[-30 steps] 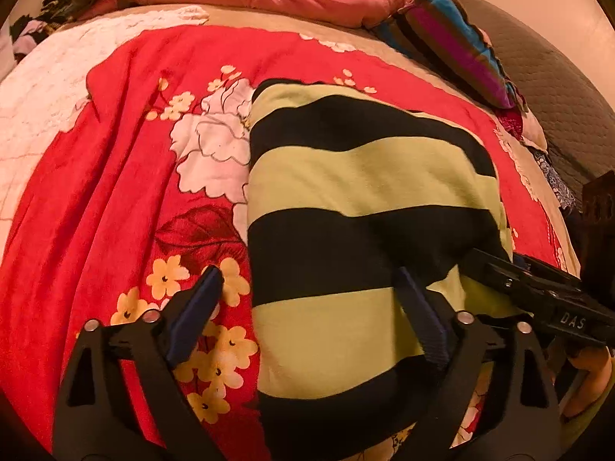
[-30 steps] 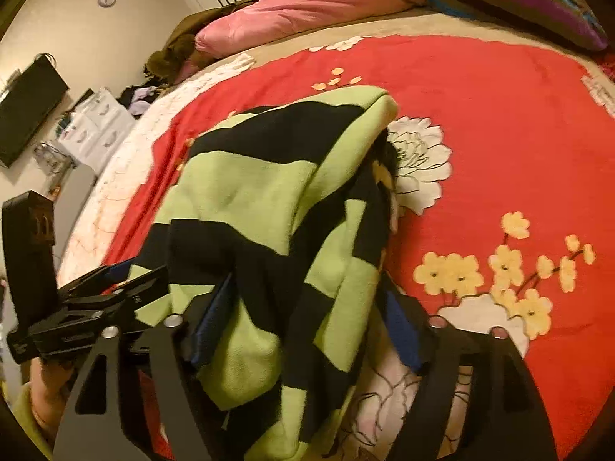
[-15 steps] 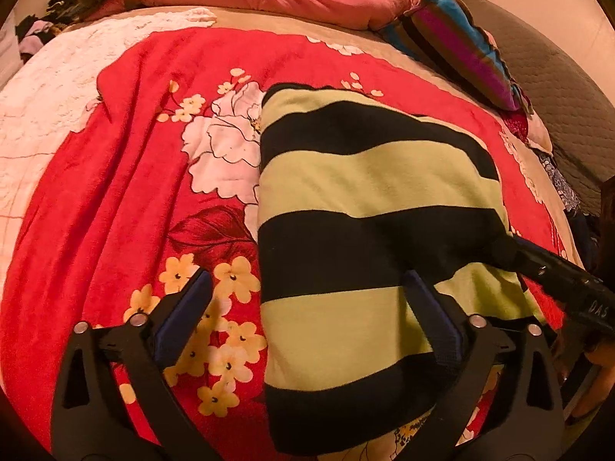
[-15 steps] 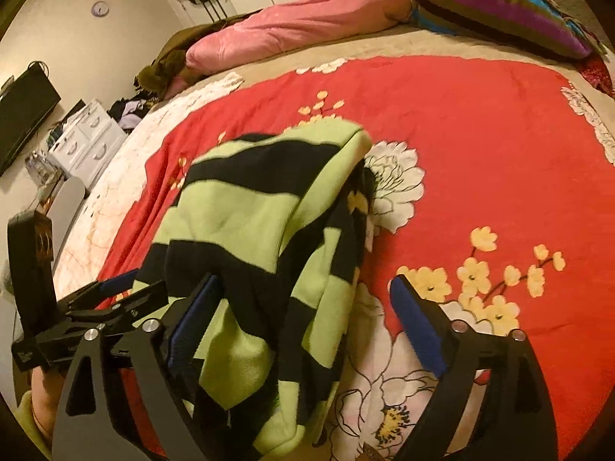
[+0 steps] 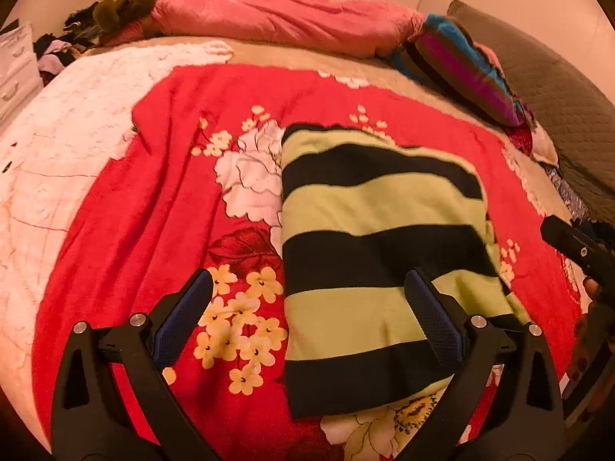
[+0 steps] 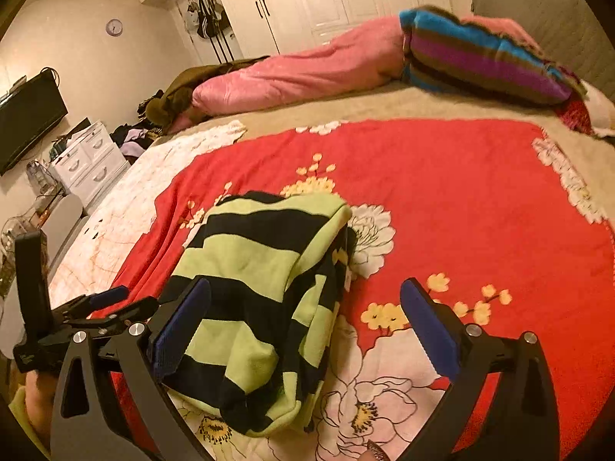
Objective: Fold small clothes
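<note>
A lime-green and black striped garment (image 5: 376,238) lies folded on the red floral blanket (image 5: 153,211). My left gripper (image 5: 307,288) hovers open above its near left edge. One pad is over the blanket, the other over the cloth, and neither touches it. In the right wrist view the garment (image 6: 261,269) shows its layered folded side. My right gripper (image 6: 305,288) hangs above that near end with its jaws opening. The cloth lies below and between them, clear of the pads. The left gripper's black frame (image 6: 34,288) shows at the left edge.
A pink duvet (image 5: 288,19) and a striped pillow (image 5: 461,65) lie along the far side of the bed, by a grey headboard (image 5: 557,88). White drawers (image 6: 88,161), a wall television (image 6: 27,123) and piled clothes (image 6: 134,138) stand beyond the bed's left edge.
Both grippers have risen and drawn back from the garment. The right jaws widened and let go of the folded edge. The garment stays folded on the blanket.
</note>
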`<action>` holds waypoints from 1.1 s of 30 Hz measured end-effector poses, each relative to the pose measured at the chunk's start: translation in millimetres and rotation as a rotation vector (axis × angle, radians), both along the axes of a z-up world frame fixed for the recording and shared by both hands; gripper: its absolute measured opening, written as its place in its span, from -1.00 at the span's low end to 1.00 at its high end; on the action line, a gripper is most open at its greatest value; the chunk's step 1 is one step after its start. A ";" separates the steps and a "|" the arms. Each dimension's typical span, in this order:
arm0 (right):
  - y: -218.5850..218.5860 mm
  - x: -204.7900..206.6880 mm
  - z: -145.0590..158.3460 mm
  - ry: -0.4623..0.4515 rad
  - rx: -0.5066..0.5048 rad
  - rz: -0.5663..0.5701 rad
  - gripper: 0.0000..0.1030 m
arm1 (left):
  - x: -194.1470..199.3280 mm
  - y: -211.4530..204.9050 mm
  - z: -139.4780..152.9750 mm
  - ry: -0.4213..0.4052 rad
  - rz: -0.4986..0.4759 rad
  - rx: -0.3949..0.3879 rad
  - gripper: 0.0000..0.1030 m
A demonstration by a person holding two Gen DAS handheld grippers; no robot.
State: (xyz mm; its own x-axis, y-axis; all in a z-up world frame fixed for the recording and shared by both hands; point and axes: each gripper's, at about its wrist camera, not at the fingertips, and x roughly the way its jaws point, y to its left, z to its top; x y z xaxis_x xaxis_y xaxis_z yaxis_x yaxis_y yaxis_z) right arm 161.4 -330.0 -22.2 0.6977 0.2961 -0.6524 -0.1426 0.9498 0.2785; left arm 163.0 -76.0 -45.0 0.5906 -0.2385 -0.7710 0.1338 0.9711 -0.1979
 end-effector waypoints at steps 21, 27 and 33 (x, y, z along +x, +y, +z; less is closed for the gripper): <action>-6.3 -77.6 57.1 -0.128 -0.001 -0.032 0.91 | -85.2 9.4 58.8 -0.188 0.051 0.109 0.82; -5.6 -97.3 66.8 -0.129 -0.007 -0.047 0.91 | -103.6 12.2 69.1 -0.193 0.063 0.077 0.82; -3.7 -113.5 60.5 -0.094 -0.031 -0.036 0.91 | -119.0 9.5 73.6 -0.179 0.053 0.073 0.82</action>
State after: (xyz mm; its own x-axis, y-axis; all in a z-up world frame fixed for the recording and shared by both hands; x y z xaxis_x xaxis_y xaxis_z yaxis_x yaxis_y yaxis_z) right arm 47.9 -333.7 38.4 0.7661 0.2505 -0.5919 -0.1325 0.9627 0.2359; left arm 44.0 -66.5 28.6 0.7299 -0.1508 -0.6668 0.1086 0.9886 -0.1048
